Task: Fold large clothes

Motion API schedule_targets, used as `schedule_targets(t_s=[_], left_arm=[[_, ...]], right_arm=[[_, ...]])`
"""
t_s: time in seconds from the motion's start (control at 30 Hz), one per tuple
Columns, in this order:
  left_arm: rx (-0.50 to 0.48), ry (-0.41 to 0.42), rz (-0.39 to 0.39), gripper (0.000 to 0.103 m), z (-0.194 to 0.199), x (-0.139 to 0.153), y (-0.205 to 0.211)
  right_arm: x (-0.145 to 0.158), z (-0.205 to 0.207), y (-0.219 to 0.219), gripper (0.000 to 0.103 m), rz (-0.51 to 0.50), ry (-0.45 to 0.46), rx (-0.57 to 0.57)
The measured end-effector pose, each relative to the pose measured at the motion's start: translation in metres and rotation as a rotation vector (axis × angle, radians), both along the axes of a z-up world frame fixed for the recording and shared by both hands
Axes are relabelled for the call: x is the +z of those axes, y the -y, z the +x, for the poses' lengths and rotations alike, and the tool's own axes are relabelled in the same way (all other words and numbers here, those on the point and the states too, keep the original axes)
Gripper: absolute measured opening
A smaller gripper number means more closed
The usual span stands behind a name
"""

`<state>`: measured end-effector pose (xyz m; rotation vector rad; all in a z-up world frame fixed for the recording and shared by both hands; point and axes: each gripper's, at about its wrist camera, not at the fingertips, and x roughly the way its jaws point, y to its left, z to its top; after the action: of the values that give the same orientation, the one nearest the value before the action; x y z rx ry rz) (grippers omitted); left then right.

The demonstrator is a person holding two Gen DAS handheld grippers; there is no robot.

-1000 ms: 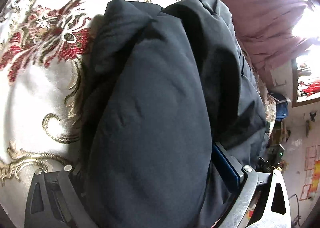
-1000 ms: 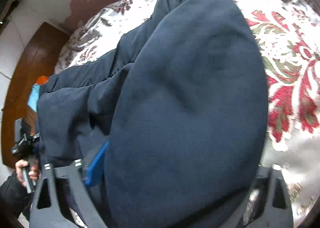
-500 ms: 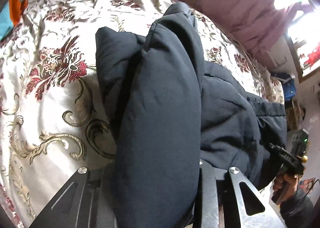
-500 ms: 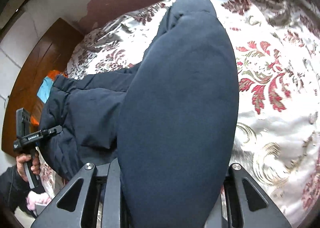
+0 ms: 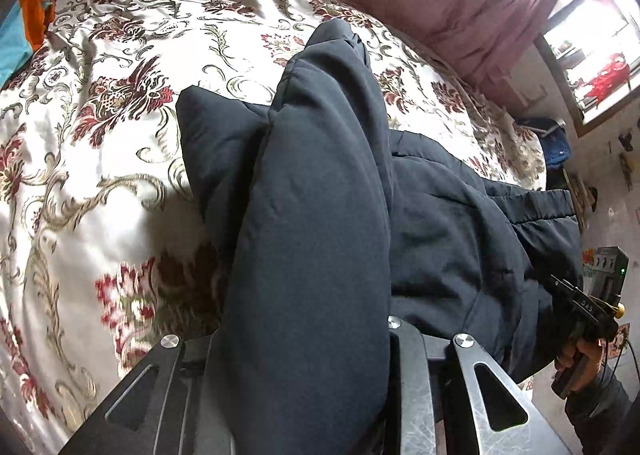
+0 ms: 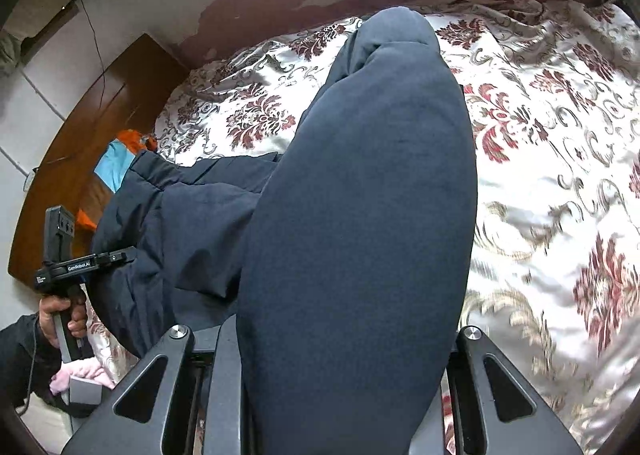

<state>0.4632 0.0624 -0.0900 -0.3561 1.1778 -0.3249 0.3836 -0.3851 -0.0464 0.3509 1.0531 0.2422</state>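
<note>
The dark padded garment [image 5: 320, 235] lies partly on the floral bedspread [image 5: 100, 175]. It looks soft, bulky and probably slippery. The left gripper [image 5: 304, 367] and the right gripper [image 6: 344, 375] each pinch a thick fold of it near an end. A curtain [image 5: 460, 7] hangs well apart.

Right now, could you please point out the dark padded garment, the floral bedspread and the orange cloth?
dark padded garment [image 6: 360, 215]: right wrist view, middle of the lifted fold.
floral bedspread [image 5: 112, 103]: left wrist view, bare patterned area.
orange cloth [image 5: 36, 11]: left wrist view, its centre.
</note>
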Motion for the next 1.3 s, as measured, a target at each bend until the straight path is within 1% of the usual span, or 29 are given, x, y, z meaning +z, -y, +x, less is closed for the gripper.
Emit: schedule_targets(t_s=[0.1, 0.2, 0.27, 0.4, 0.6, 0.67, 0.8, 0.83, 0.9, 0.93, 0.97, 1.0, 1.03, 1.07, 1.1, 1.13, 1.17, 1.2, 1.23, 1.27, 1.3], left_arm=[[-0.005, -0.007, 0.002, 0.025, -0.015, 0.004, 0.0], [-0.004, -0.015, 0.008, 0.025, -0.028, 0.003, 0.0], [-0.006, -0.025, 0.013, 0.025, -0.036, -0.001, -0.001], [0.003, -0.062, 0.02, 0.025, -0.048, -0.019, -0.003], [0.022, -0.065, 0.012, 0.025, -0.058, -0.032, -0.007], [0.018, -0.065, 0.017, 0.025, -0.058, -0.034, -0.005], [0.008, -0.086, 0.019, 0.029, -0.055, -0.036, -0.005], [0.01, -0.096, 0.02, 0.029, -0.055, -0.036, -0.006], [0.021, -0.119, 0.03, 0.033, -0.053, -0.039, -0.006], [0.027, -0.131, 0.033, 0.034, -0.053, -0.04, -0.006], [0.033, -0.144, 0.034, 0.036, -0.052, -0.042, -0.007], [0.049, -0.164, 0.043, 0.039, -0.051, -0.044, -0.008], [0.06, -0.173, 0.046, 0.041, -0.051, -0.046, -0.009], [0.074, -0.178, 0.046, 0.045, -0.051, -0.047, -0.011], [0.087, -0.179, 0.055, 0.057, -0.052, -0.048, -0.012], [0.097, -0.174, 0.065, 0.064, -0.053, -0.048, -0.013], [0.106, -0.163, 0.069, 0.071, -0.054, -0.047, -0.014], [0.117, -0.156, 0.063, 0.071, -0.055, -0.046, -0.016], [0.129, -0.154, 0.056, 0.072, -0.057, -0.045, -0.018], [0.14, -0.149, 0.055, 0.079, -0.058, -0.045, -0.019], [0.159, -0.128, 0.065, 0.091, -0.06, -0.041, -0.02]], right_arm=[[-0.001, -0.014, -0.001, 0.024, 0.009, -0.006, -0.008], [-0.01, -0.024, -0.001, 0.024, 0.02, -0.026, -0.023], [-0.02, -0.03, -0.001, 0.024, 0.021, -0.049, -0.03], [-0.04, -0.038, -0.006, 0.025, 0.007, -0.09, -0.029], [-0.053, -0.048, -0.008, 0.026, 0.002, -0.097, -0.064], [-0.057, -0.048, -0.007, 0.032, -0.012, -0.114, -0.089], [-0.068, -0.051, -0.005, 0.038, -0.043, -0.146, -0.126], [-0.07, -0.051, -0.004, 0.041, -0.046, -0.146, -0.127], [-0.071, -0.051, -0.005, 0.048, -0.074, -0.147, -0.127], [-0.071, -0.051, -0.006, 0.054, -0.095, -0.147, -0.127], [-0.072, -0.052, -0.007, 0.059, -0.111, -0.145, -0.124], [-0.071, -0.052, -0.008, 0.06, -0.119, -0.144, -0.121], [-0.071, -0.052, -0.009, 0.066, -0.131, -0.141, -0.117], [-0.07, -0.053, -0.01, 0.074, -0.14, -0.138, -0.116], [-0.069, -0.053, -0.011, 0.078, -0.154, -0.132, -0.117], [-0.068, -0.053, -0.011, 0.081, -0.163, -0.12, -0.12], [-0.066, -0.053, -0.009, 0.081, -0.168, -0.111, -0.123], [-0.064, -0.053, -0.008, 0.081, -0.174, -0.104, -0.124], [-0.063, -0.054, -0.007, 0.087, -0.187, -0.091, -0.126], [-0.06, -0.055, -0.006, 0.097, -0.201, -0.077, -0.126], [-0.056, -0.057, -0.006, 0.099, -0.227, -0.041, -0.129]])
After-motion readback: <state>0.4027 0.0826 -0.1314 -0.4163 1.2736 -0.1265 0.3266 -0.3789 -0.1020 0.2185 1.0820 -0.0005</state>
